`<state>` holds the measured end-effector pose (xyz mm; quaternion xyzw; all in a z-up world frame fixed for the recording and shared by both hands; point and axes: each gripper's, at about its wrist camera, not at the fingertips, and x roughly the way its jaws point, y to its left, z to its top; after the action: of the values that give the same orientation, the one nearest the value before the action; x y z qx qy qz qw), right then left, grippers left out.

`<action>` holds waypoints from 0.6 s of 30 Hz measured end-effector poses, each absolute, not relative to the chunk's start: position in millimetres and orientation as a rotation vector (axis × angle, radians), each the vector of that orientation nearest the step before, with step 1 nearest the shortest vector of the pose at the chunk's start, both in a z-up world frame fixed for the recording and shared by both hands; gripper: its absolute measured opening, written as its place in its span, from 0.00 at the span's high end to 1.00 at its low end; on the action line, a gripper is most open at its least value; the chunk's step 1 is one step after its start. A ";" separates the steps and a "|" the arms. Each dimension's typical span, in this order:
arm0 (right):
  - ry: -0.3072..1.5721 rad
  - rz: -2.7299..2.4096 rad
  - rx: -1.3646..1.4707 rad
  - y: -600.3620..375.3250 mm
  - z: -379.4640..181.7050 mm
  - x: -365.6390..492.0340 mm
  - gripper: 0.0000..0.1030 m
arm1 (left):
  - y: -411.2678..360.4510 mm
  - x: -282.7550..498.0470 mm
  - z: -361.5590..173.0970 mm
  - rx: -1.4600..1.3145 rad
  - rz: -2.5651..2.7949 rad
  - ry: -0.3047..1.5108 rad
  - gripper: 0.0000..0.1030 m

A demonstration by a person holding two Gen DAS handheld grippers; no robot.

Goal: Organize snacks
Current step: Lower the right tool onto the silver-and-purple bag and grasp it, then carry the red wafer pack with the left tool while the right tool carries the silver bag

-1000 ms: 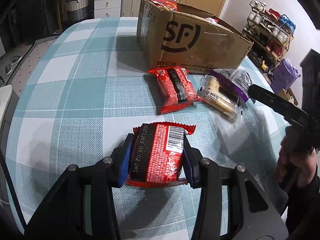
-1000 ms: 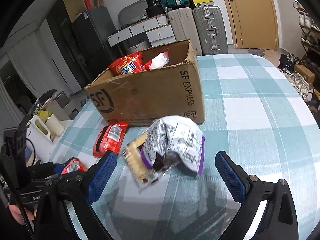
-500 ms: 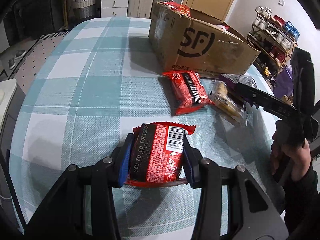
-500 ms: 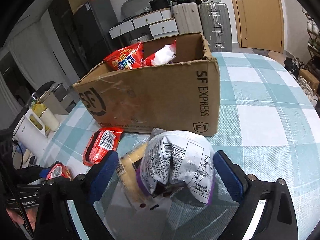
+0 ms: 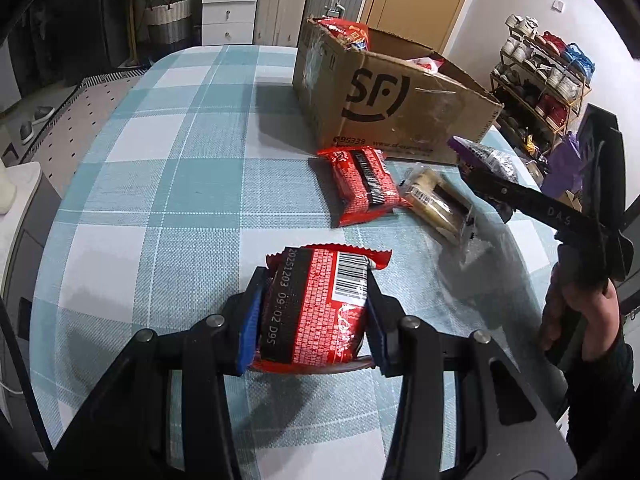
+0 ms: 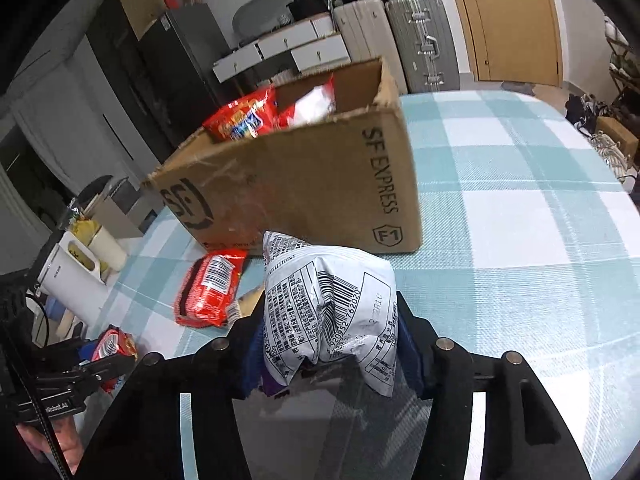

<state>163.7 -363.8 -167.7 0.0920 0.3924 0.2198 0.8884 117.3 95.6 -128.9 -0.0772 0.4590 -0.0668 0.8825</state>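
The left gripper (image 5: 314,312) pinched a red snack pack (image 5: 316,308) (barcode up) at 6 o'clock; the right gripper (image 6: 328,344) was closing on a white bag (image 6: 328,308), cardboard box (image 6: 304,192) at 12 o'clock.

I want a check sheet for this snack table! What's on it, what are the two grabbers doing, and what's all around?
Surface: table under a teal and white checked cloth.
Job's things: cardboard box with snack bags inside; red packet and clear-wrapped snack lying loose in front of it.
Clutter: nothing seen on the table.
Grippers: left gripper shut on a red barcode packet; right gripper closing, its pads already squeezing the white and purple bag.
Cables: a thin dark cord at the left edge of the right view.
Surroundings: suitcases, drawers, shoe rack, wooden door.
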 end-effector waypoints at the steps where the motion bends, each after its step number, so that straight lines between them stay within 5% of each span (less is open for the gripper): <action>1: 0.809 0.458 0.192 -364.8 -164.8 159.9 0.46 | 95.0 115.6 -127.4 -0.160 -0.140 0.954 0.60; 18: 0.746 0.529 0.192 -363.0 -136.2 93.0 0.46 | 81.8 99.5 -98.1 -0.179 -0.165 0.887 0.60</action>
<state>93.0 -363.0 -136.2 0.0924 0.3595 0.2548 0.8929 99.5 81.8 -98.1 -0.0865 0.4279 -0.0795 0.8962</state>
